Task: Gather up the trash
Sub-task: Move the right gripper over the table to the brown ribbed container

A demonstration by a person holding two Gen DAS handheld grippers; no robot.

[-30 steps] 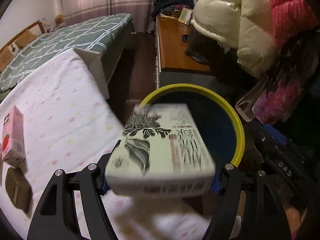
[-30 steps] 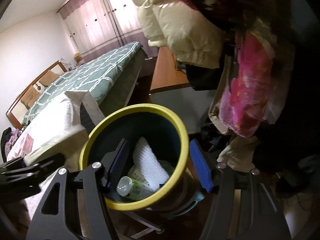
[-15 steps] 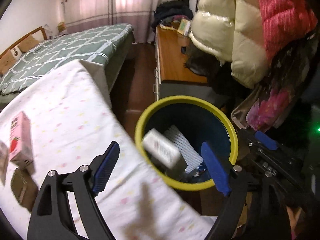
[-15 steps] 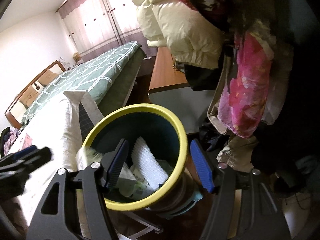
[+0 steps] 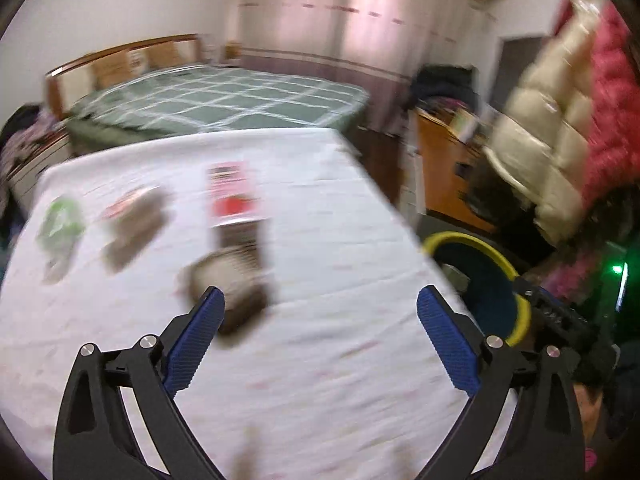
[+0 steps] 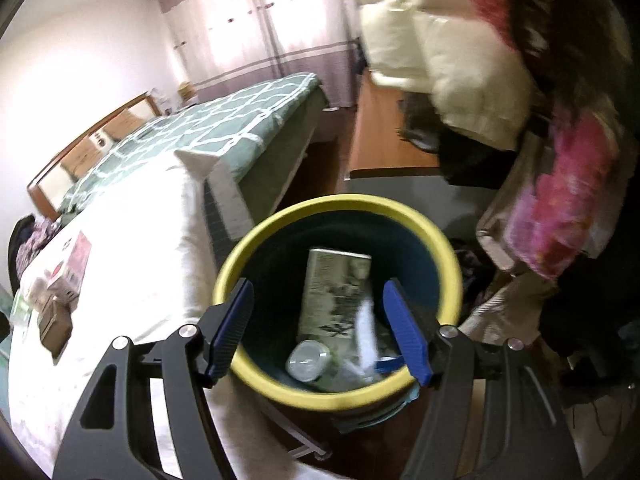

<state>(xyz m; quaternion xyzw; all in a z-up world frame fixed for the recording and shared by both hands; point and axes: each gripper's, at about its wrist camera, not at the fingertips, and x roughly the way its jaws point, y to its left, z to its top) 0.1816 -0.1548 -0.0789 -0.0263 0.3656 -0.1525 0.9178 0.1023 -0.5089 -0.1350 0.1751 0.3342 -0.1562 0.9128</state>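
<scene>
While both cameras are blurred, no label, brand or writing can be read on any item.

Bed (image 5: 320, 240), white-sheeted, fills the left wrist view; the yellow-rimmed bin (image 6: 276, 240) stands just beside its edge.

Left gripper (image 5: 320, 320) hangs over the sheet with nothing between its blue pads (image 5: 448, 340); its jaws have just been opening and stand wide, released.

Right gripper (image 6: 320, 320) hangs over the bin mouth, jaws apart and holding nothing.

Trash inside the bin: 1 flower-printed box (image 6: 336, 292) leaning upright, 1 white mesh sleeve (image 6: 366, 336), 1 bottle (image 6: 308, 364) with its cap facing up.

Trash on the sheet: 1 pink carton (image 5: 232, 196) with a red mark, 2 brown boxes (image 5: 236, 292) (image 5: 134, 228), 1 green wrapper (image 5: 60, 220).
</scene>
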